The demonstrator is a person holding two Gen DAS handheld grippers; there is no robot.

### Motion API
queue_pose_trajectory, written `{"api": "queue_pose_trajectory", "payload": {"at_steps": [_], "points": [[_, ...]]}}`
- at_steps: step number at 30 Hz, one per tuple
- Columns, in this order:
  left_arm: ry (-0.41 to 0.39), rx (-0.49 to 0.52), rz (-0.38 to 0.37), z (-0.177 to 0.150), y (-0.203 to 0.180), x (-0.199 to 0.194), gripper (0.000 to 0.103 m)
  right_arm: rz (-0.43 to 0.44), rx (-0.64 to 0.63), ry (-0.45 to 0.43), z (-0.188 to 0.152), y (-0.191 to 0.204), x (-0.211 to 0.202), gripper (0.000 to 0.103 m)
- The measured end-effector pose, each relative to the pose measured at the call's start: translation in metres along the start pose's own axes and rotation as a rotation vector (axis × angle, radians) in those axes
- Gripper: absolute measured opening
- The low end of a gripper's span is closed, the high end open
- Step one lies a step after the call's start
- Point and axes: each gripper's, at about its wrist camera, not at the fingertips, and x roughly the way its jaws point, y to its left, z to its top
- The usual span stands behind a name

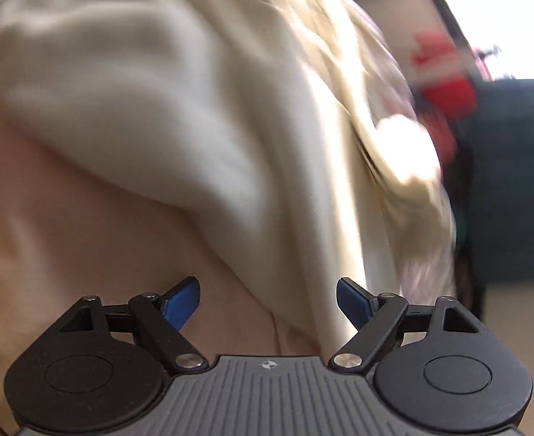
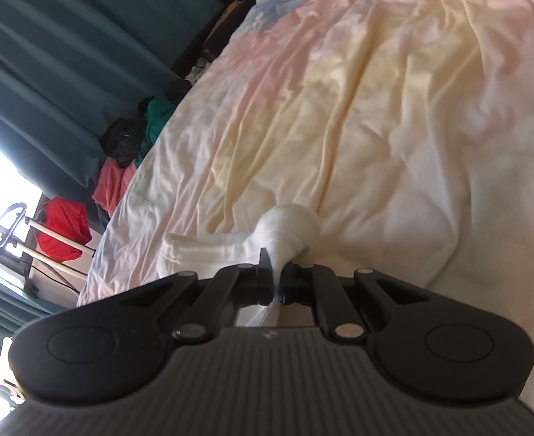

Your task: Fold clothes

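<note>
white sock (image 2: 285, 232), pastel bedsheet (image 2: 375, 91), teal curtain (image 2: 49, 54)

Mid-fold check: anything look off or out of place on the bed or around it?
Nothing damaged or spilled. The right gripper is shut on a white sock above the wrinkled bedsheet. Only oddity: clothes are heaped off the bed's edge by the curtain. The left view is blurred.

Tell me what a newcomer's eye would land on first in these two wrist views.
In the right wrist view, the right gripper is shut on a white sock at bottom centre, over a pale pastel bedsheet. At far left a red garment stands out against teal curtains. In the left wrist view, blurred cream fabric fills the frame above the open left gripper.
</note>
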Motion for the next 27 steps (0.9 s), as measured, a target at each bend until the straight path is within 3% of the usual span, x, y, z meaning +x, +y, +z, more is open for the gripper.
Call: {"api": "queue_pose_trajectory", "payload": {"at_steps": [5,8,11,13,18,21,25,27], "points": [[-0.282,-0.270,0.009,0.033,0.030,-0.031,0.084,0.002,0.009,0.012,-0.002,-0.004,0.001,0.006],[-0.301,-0.345,-0.039,0.049,0.037,-0.022,0.085,0.007,0.026,0.025,-0.002,-0.007,0.003,0.006],[-0.341,-0.368,-0.032,0.054,0.034,-0.006,0.085,0.006,0.026,0.029,-0.003,-0.008,0.003,0.006],[-0.371,-0.330,-0.008,0.055,0.025,-0.002,0.082,0.011,0.037,0.028,-0.004,-0.009,0.002,0.006],[-0.420,-0.278,0.008,0.060,0.020,-0.016,0.022,0.050,0.080,0.036,0.000,-0.015,-0.002,0.006],[-0.410,-0.277,-0.010,0.065,0.025,-0.032,0.017,0.069,0.117,0.037,0.002,-0.019,-0.006,0.006],[-0.427,-0.184,0.004,0.066,0.019,-0.070,0.015,0.072,0.112,0.021,0.003,-0.018,-0.012,0.006],[-0.400,-0.155,-0.006,0.067,0.014,-0.096,0.014,0.071,0.117,0.015,0.003,-0.018,-0.014,0.006]]}}
